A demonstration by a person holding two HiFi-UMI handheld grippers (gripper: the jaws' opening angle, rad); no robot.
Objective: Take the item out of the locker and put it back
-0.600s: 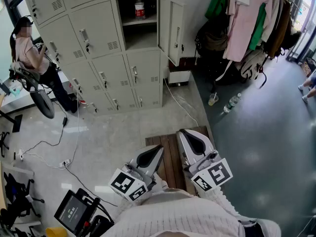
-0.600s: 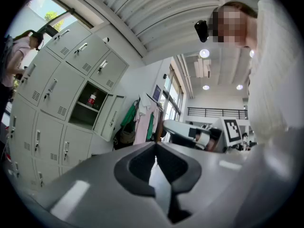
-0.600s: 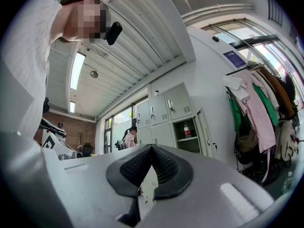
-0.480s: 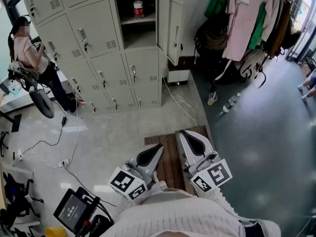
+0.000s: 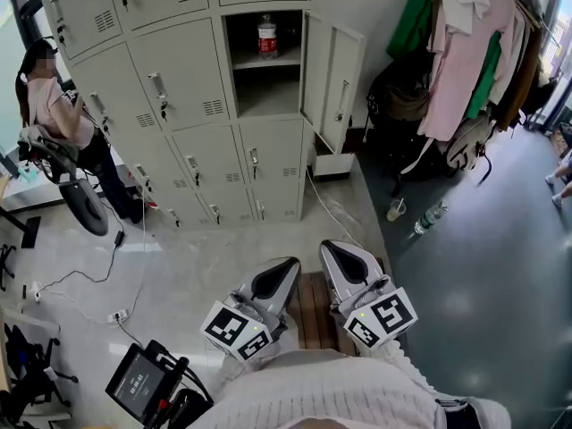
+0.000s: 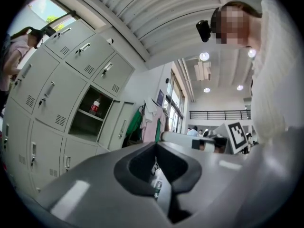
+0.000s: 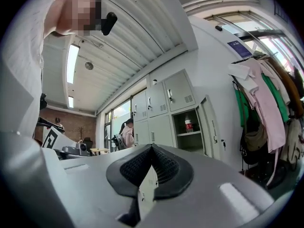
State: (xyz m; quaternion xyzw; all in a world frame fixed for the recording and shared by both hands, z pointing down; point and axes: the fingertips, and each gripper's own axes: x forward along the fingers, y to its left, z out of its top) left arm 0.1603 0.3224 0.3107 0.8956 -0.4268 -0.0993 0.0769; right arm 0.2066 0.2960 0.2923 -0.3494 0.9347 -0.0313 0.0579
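Grey sheet metal ahead: facing a tall bank of pale grey steel lockers (image 5: 179, 88) and looking steeply down on it from well back across the pale floor. Seeing, to its right, a crowded rail of pink, green and white garments (image 5: 465, 61) hanging above dark bags. Noticing a person in a pink top (image 5: 54, 96) standing close against the lockers' left end. Standing by a brown slatted wooden platform (image 5: 313, 307). Finding one upper compartment open, with its grey door (image 5: 332, 74) swung out to the right. Holding the left gripper (image 5: 284, 271) and the right gripper (image 5: 338, 253) low and near the body, side by side, both pointing toward the lockers and well apart from them. Pressing the left gripper's smooth black pads together on nothing, and pressing the right gripper's ribbed black pads together likewise, empty. Spotting the small clear plastic bottle with a red label (image 5: 266, 36) standing upright on the upper shelf inside the open compartment, touched by neither gripper.
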